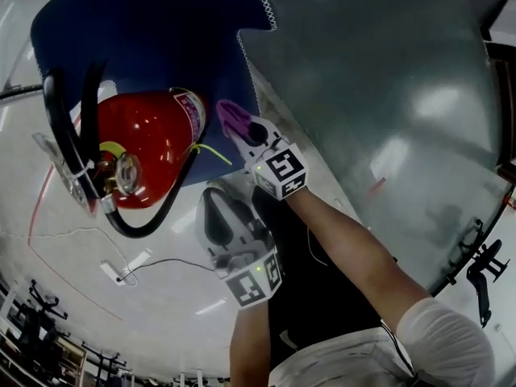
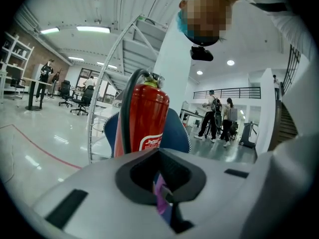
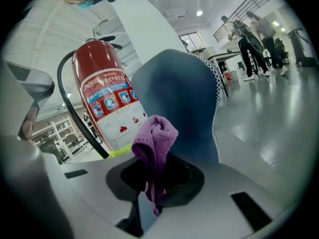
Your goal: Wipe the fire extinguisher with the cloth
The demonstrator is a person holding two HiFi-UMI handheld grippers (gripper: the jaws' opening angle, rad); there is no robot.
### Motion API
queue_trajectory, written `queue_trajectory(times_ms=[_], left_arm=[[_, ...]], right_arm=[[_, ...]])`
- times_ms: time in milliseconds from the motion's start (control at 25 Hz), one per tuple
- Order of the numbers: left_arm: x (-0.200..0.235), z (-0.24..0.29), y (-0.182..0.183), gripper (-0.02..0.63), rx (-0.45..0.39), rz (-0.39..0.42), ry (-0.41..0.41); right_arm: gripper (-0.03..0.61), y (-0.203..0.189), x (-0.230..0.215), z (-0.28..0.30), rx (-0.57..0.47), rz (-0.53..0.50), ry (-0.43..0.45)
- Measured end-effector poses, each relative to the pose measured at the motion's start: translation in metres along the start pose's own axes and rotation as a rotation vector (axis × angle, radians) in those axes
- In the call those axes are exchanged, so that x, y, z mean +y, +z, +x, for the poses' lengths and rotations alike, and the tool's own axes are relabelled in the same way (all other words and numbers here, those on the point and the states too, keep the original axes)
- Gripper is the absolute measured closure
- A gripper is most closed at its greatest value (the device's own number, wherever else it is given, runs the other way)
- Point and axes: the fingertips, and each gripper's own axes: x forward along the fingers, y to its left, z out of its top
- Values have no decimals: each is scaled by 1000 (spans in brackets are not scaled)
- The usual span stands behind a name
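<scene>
Right claw (image 3: pixel 150 195) clamped on purple cloth (image 3: pixel 155 136), near red fire extinguisher (image 3: pixel 102 93); left claw (image 2: pixel 164 200) closed, facing it

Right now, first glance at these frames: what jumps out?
The glossy red metal fire extinguisher with its black rubber hose stands upright on a dark blue mat with a white stitched edge, at the head view's upper left. Next comes the bunched purple cloth clamped in the right gripper, just right of the cylinder's label. Whether the cloth touches the cylinder can't be told.
</scene>
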Motion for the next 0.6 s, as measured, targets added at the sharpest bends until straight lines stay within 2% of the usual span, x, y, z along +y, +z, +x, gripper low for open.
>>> queue_trajectory(times_ms=[200, 600], left_arm=[[9, 4, -9, 609, 8, 9, 16], [15, 4, -19, 609, 38, -15, 14]], right_arm=[[526, -19, -6, 23, 38, 23, 1], [526, -21, -1, 44, 60, 54, 34]])
